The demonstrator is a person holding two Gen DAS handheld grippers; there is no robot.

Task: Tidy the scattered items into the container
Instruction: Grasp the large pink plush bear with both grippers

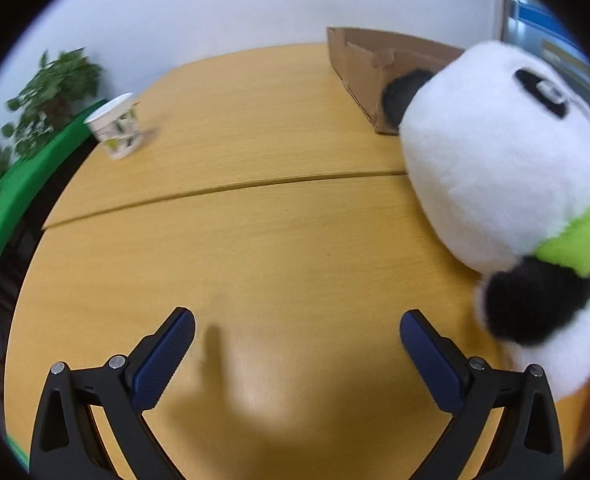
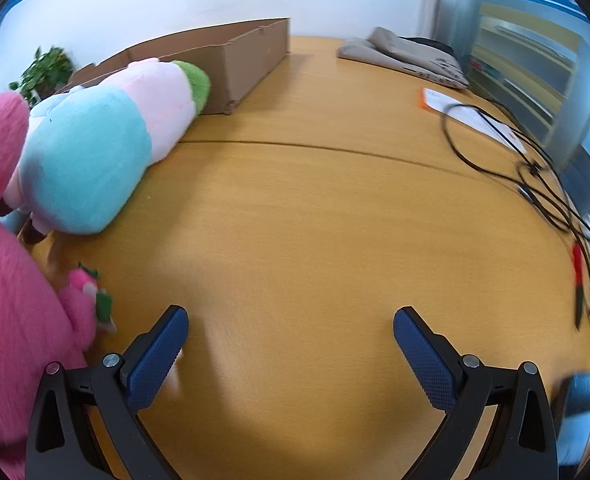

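- Left claw: jaws spread wide, nothing between them, hovering over bare wooden counter.
- Right claw: also wide open and empty, over the same counter.
- Panda plush: sits on the counter just right of the left claw, green scarf at the neck; its head overlaps the near end of the cardboard box.
- Paper cup: upright near the far left counter edge, well apart from the box.
- Potted plant beyond that edge, against the wall.
- Right view: long pastel plush (blue, pink, green segments) lies on the counter, green end touching or just beside the cardboard box.
- Pink plush beside the right claw's left finger.
- Black cables, papers and a folded grey bag on the right side of the counter.
- Box contents cannot be told from either view.
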